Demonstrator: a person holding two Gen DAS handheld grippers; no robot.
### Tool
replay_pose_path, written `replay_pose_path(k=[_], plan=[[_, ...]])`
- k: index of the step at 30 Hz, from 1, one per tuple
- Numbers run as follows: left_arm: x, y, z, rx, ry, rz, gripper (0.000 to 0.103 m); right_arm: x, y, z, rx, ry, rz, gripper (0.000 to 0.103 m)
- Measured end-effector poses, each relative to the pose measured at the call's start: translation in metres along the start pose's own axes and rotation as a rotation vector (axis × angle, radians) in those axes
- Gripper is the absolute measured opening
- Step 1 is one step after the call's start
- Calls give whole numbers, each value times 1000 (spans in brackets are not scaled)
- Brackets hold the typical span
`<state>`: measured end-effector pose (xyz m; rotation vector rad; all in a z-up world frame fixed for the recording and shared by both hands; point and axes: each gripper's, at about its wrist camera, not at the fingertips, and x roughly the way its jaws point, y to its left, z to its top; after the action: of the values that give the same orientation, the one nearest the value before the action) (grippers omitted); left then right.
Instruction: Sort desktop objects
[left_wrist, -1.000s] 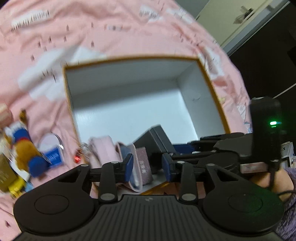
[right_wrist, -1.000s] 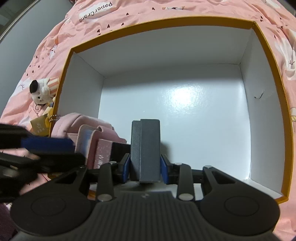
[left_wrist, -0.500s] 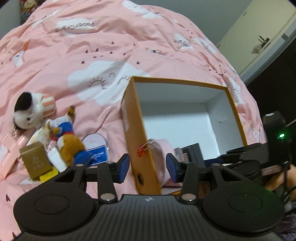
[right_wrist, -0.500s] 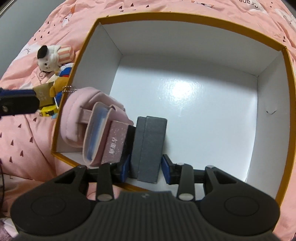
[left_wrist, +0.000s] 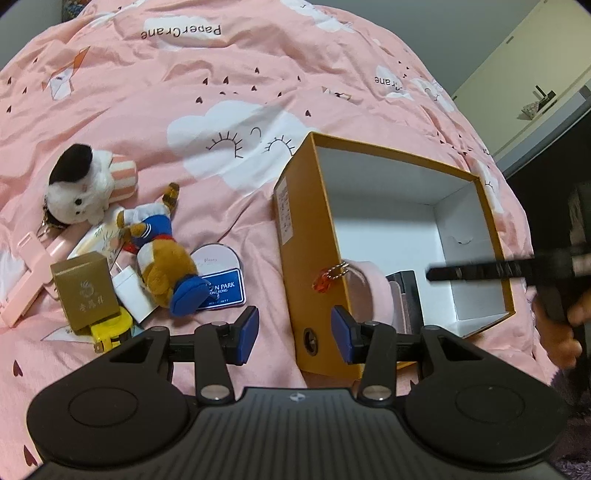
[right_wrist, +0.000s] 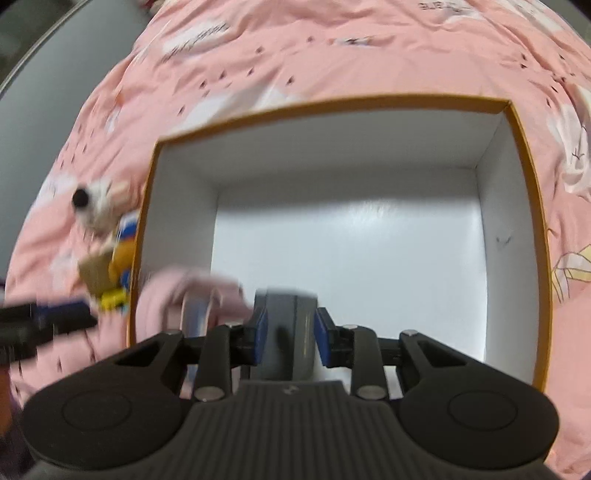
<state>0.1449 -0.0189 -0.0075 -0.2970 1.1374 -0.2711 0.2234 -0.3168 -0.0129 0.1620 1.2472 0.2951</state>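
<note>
**Box part-filled, pile of small things still waiting outside**

The open orange cardboard box with a white inside (left_wrist: 317, 236) sits on the pink cloud-print bedspread (left_wrist: 221, 85). Against its near wall stand a soft pink pouch with a ball-chain charm (left_wrist: 369, 291), a slim pink case just beside it, and a dark grey rectangular box (right_wrist: 286, 325); most of the white floor is bare, so there is plenty of room left.

The right gripper (right_wrist: 287, 334) has its blue pads on either side of the dark grey rectangular box and its jaws are closing; the view is blurred, and I cannot tell whether the pads press on it yet (it may be getting a nudge into line).

The left gripper (left_wrist: 293, 334) is half open with nothing between its pads, hanging over the box's left wall.

Left to sort, by my reading: the white plush toy with a black cap (left_wrist: 79, 188), the brown bear plush in blue and white (left_wrist: 159, 251), the small gold carton (left_wrist: 85, 291), a round blue-and-white badge (left_wrist: 221, 280), a yellow tape measure (left_wrist: 110, 328), a pink plastic piece and a white card or two, all clustered to the box's left.
</note>
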Motion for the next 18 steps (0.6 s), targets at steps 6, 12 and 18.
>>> replay_pose_path(k=[6,12,18], plan=[[-1,6,-3,-14,1,10,50,34,1,11,42,76,9,35],[3,15,-2,-48,11,13,50,41,-2,5,94,152,63,33],[3,17,-3,-53,10,0,50,41,-23,3,219,188,109,33]])
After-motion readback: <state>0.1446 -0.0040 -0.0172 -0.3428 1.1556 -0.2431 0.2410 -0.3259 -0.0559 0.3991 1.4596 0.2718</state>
